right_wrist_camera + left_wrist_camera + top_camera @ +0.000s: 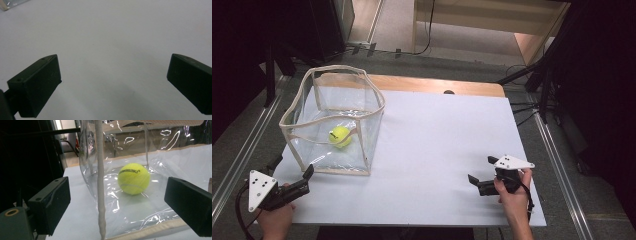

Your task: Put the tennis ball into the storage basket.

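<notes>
A yellow tennis ball [340, 136] [133, 178] lies on the bottom of a clear plastic bag [373, 131] [100, 182] with beige trim, standing open-topped on the left of the white table [437, 140]. My left gripper [292, 167] [117, 205] is open, just short of the bag's near left corner, its jaws spread either side of the corner seam and not touching it. My right gripper [482, 170] [112, 85] is open near the table's front right, with only bare white surface [105, 30] between its jaws.
A wooden strip [437, 85] runs along the table's far edge with a small dark knob [449, 92]. Metal rails [242, 150] flank the table on the floor; stand legs and cables [532, 95] sit at the right. The bag's corner [6, 5] shows far off.
</notes>
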`<state>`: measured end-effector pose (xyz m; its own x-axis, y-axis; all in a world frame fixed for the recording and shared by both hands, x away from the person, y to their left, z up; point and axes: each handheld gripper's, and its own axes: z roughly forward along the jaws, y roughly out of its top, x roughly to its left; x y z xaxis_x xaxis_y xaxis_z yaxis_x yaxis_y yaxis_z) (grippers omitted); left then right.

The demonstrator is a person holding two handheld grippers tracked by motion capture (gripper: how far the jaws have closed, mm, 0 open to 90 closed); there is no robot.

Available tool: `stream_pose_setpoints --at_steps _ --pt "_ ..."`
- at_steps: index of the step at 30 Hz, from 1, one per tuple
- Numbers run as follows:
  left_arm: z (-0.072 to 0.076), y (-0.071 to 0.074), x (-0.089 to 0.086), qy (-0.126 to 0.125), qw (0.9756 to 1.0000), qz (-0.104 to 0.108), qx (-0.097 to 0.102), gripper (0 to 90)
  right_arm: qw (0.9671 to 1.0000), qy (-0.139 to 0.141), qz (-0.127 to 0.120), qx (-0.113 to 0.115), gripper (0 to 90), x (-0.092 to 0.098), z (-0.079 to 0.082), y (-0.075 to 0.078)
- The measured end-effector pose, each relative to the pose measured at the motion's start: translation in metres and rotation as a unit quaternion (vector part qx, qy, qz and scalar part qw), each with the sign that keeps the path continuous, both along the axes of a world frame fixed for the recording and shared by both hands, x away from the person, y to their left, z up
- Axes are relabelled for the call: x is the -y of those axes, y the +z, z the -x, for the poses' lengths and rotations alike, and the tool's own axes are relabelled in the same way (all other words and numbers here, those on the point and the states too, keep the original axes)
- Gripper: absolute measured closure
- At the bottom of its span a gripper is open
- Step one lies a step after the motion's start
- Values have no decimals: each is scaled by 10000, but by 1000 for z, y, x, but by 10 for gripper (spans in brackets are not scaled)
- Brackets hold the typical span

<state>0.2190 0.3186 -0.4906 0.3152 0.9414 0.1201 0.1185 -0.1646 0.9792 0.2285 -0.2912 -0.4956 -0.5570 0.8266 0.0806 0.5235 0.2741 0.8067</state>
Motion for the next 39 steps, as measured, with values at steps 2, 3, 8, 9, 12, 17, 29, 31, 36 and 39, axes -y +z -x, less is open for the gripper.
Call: stream_pose_setpoints --at_steps 2,3,8,9,12,17,29,31,36,39 --pt "0 0 0 1 10000 -4 1 69 10000 -57 -28 27 0 6 2 -2" --pt "0 0 0 2 10000 4 -1 69 9999 -93 -47 27 0 9 3 -2" --pt "0 0 -1 -17 10000 5 6 69 9996 -179 -168 137 0 23 9 -6" --pt "0 0 -1 -11 10000 2 -4 69 9994 -201 -189 190 0 25 10 -7" --pt "0 0 -1 -27 10000 17 2 69 9989 -322 -270 206 0 33 13 -10" --pt "0 0 -2 -21 10000 79 -8 69 9977 -482 -366 293 0 44 18 -11" --pt "0 1 -5 -91 9997 214 -27 69 9950 -659 -602 451 0 64 31 -15" --pt "0 1 -6 -94 9997 208 -31 69 9935 -593 -775 586 0 67 33 -15" --pt "0 1 -6 -105 9997 221 -41 69 9929 -674 -784 596 0 73 39 -15" --pt "0 1 -6 -86 9996 250 -49 69 9923 -744 -767 620 0 74 39 -16"
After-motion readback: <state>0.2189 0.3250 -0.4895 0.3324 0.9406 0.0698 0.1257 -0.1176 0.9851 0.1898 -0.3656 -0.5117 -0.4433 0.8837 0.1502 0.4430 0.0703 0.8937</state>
